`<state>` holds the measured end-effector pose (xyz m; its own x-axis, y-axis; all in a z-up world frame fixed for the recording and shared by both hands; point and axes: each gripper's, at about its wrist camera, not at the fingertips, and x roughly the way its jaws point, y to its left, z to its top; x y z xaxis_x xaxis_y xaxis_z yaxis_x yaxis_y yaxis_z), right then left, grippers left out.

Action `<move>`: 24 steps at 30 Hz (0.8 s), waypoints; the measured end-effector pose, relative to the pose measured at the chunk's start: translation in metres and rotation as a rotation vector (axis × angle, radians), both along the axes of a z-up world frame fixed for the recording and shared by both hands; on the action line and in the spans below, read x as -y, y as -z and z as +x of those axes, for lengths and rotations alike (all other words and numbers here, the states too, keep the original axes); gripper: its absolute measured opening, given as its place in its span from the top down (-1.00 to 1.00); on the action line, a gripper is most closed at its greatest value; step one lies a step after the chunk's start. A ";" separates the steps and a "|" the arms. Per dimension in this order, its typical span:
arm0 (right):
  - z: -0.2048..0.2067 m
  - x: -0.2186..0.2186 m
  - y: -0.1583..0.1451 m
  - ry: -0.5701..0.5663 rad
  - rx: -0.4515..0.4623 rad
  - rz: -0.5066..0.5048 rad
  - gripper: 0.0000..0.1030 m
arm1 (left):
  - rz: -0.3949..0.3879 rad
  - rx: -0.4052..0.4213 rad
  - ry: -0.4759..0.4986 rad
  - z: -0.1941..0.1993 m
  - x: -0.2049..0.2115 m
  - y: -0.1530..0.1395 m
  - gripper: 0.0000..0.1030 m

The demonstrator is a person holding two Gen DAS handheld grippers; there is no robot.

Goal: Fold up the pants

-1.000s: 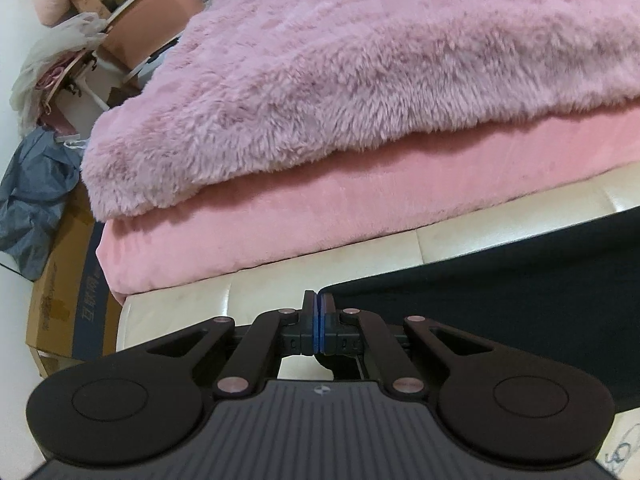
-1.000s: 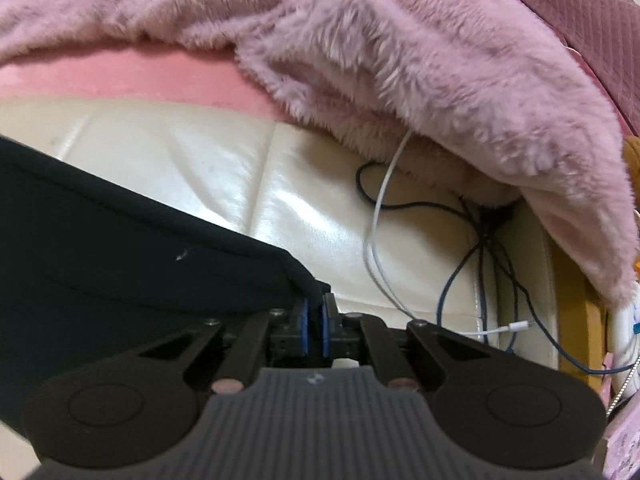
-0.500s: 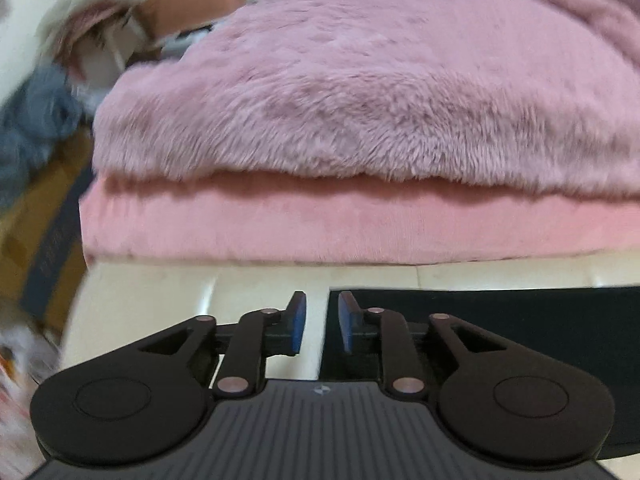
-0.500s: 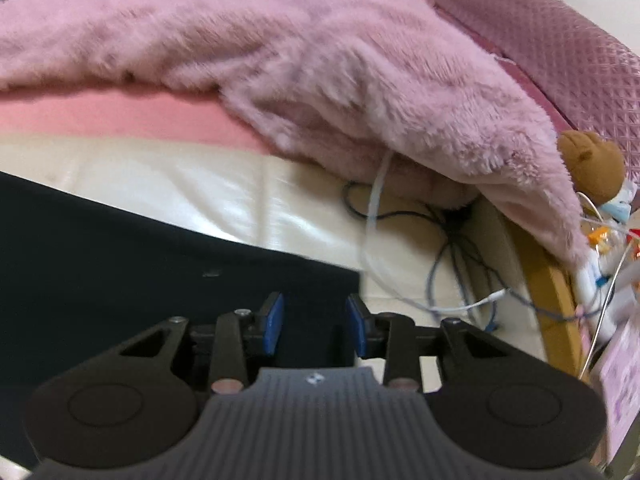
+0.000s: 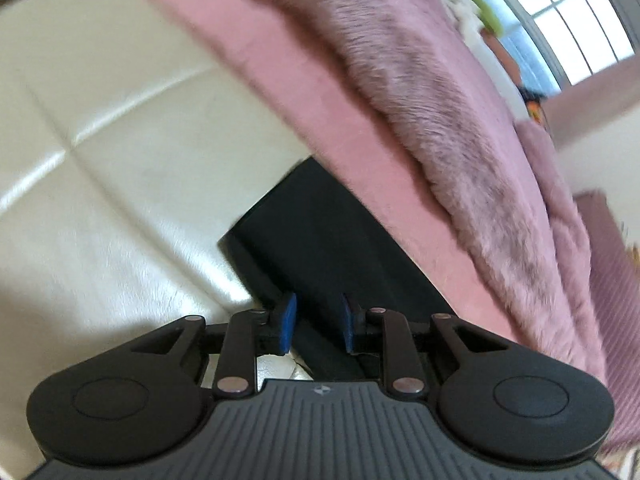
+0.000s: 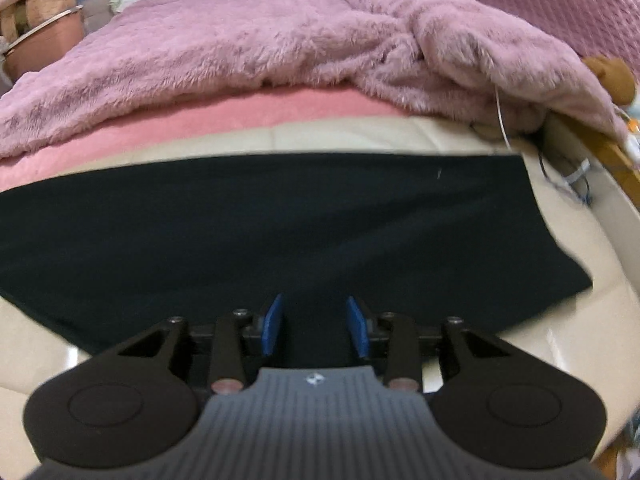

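The black pants (image 6: 280, 232) lie flat and folded on the cream leather surface (image 6: 600, 280), spread across the right wrist view. My right gripper (image 6: 314, 326) is open and empty, just above the pants' near edge. In the left wrist view a corner of the pants (image 5: 328, 236) lies on the cream surface (image 5: 120, 160). My left gripper (image 5: 316, 326) is open and empty over that corner, its blue pads (image 5: 288, 320) apart.
A fluffy mauve blanket (image 6: 260, 48) on a pink blanket (image 6: 240, 112) lies just beyond the pants. Cables (image 6: 576, 176) and a brown stuffed toy (image 6: 612, 76) sit at the right edge. A window (image 5: 568, 20) shows in the left wrist view.
Both grippers were shut on the pants' corners a second ago; they opened and let go. The right one pulled back. The left one swung round to the right.
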<state>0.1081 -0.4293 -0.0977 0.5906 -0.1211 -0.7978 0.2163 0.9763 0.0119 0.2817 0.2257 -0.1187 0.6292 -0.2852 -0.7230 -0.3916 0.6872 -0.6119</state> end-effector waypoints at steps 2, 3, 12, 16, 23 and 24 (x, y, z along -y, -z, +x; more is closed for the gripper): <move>-0.014 -0.013 0.002 0.032 -0.015 0.002 0.33 | -0.018 0.008 -0.033 0.000 -0.001 0.007 0.50; -0.021 -0.020 0.002 0.043 -0.022 0.004 0.32 | -0.027 0.015 -0.053 0.000 -0.002 0.008 0.50; -0.048 -0.105 0.012 0.050 -0.104 -0.039 0.18 | 0.008 -0.006 -0.042 0.012 0.001 0.014 0.86; -0.035 -0.106 0.017 0.177 -0.085 -0.044 0.16 | 0.030 0.002 -0.025 0.010 0.002 0.013 0.98; -0.010 -0.091 0.033 0.410 -0.082 0.126 -0.21 | 0.041 0.001 -0.011 0.013 0.002 0.011 0.99; -0.008 -0.096 0.034 0.418 -0.075 0.110 -0.23 | 0.042 -0.001 -0.011 0.013 0.002 0.011 0.99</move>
<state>0.0997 -0.3336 -0.1312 0.4485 -0.2491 -0.8584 0.5969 0.7983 0.0803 0.2946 0.2238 -0.1300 0.6316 -0.2478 -0.7346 -0.3993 0.7082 -0.5823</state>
